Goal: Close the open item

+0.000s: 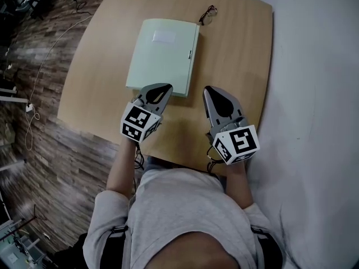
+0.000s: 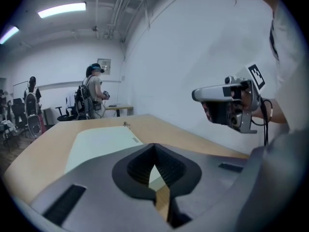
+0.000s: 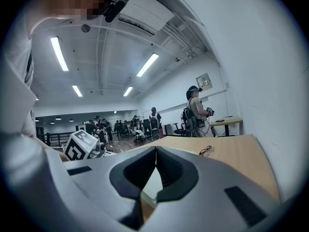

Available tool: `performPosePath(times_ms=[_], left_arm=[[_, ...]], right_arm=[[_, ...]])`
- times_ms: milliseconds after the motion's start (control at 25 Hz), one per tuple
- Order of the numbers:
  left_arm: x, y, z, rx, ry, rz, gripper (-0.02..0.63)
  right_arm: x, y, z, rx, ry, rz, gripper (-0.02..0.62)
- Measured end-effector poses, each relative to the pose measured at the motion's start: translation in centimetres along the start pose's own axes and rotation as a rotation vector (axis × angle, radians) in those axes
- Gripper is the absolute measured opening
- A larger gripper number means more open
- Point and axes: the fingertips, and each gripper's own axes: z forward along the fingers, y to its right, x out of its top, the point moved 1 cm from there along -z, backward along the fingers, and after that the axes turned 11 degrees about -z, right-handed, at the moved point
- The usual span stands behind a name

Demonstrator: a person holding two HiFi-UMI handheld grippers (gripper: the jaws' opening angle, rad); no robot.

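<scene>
I see a pair of eyeglasses point(image 1: 206, 14) lying near the far edge of the wooden counter point(image 1: 241, 55), with a white cable point(image 1: 37, 83) trailing across the plank floor point(image 1: 39, 144) to its left. Beyond, a person with a backpack point(image 3: 194, 111) stands at a small desk point(image 3: 227, 122) under strip lights point(image 3: 59, 53).

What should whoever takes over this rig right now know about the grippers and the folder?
Left gripper: shut, empty, tip at the folder's near right corner.
Right gripper: shut, empty, over bare table just right of the folder.
Folder: pale green, lying flat with its cover down. It looks closed.
Glasses: beyond the folder's far right corner, apart from it.
Done: the closing appears complete.
Left: probably only to check that the cover lies flat, then pull both grippers back.
</scene>
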Motion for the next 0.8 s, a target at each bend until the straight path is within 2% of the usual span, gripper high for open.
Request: performPosePath(times_ms=[160,280,600,800], left_arm=[[2.1,-0.1,-2.8,0.058,0.101,-0.025,0.015],[3.4,0.1,-5.2,0.064,0.163,-0.036,0.015],[4.5,0.8,-12.2,0.083,0.270,-0.010,0.015],[4.1,0.9,-17.2,0.132,0.320,0.008,0.015]], right_arm=[[0.6,-1.1,0.1,0.010,0.011,-0.017,0.011],[1.3,-2.3,-0.1,0.005,0.015,-0.032,0.011],[3.2,-6.3,-2.1,-0.056,0.035,-0.067,0.011],[4.3,-9.0,-4.5,-0.112,0.045,-0.090,0.011]])
